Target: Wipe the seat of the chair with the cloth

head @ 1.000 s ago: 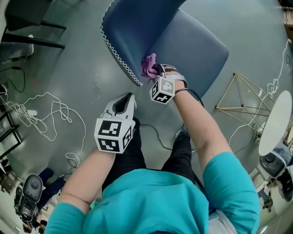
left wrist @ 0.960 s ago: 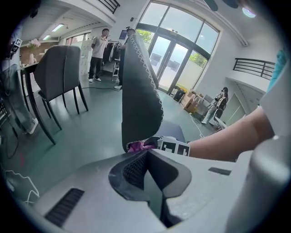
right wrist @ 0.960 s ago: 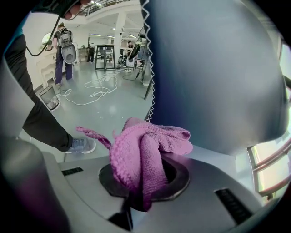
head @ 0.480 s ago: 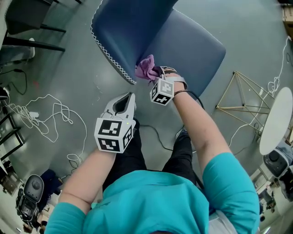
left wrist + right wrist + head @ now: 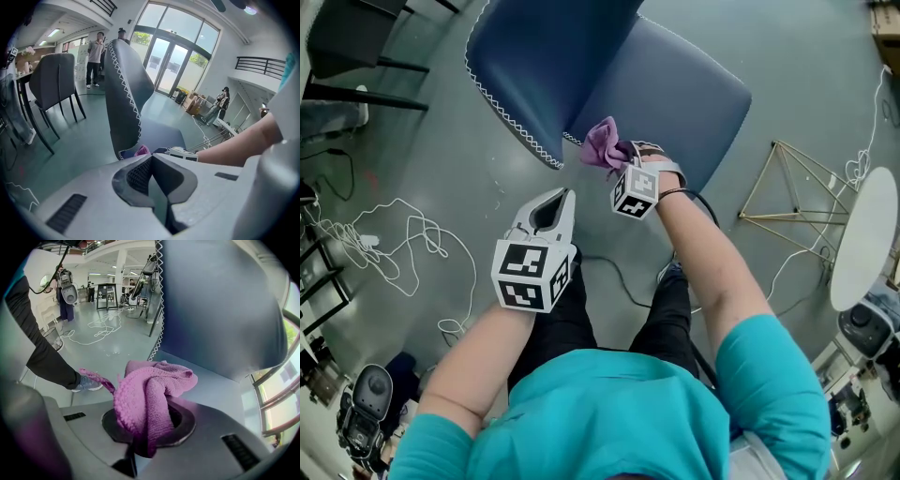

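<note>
Cloth (image 5: 603, 145): purple, knitted texture, bunched into a loose wad with one thin tail trailing off; clamped between the jaws of the right hand-held gripper (image 5: 622, 156) and bulging out above them (image 5: 150, 399). It sat over the seat (image 5: 675, 94) of the blue chair, close to where the seat met the backrest (image 5: 539, 66); contact with the seat could not be told. The backrest was edged in white zigzag stitching. The right forearm reached forward to the chair. Left hand-held gripper (image 5: 555, 202): jaws closed together on nothing (image 5: 151, 173), held back from the chair and aimed at the stitched edge. Surroundings on the grey floor (image 5: 469, 159): tangled white cable (image 5: 394, 234) at left, wire pyramid frame (image 5: 787, 197) and white round tabletop (image 5: 862, 244) at right.
</note>
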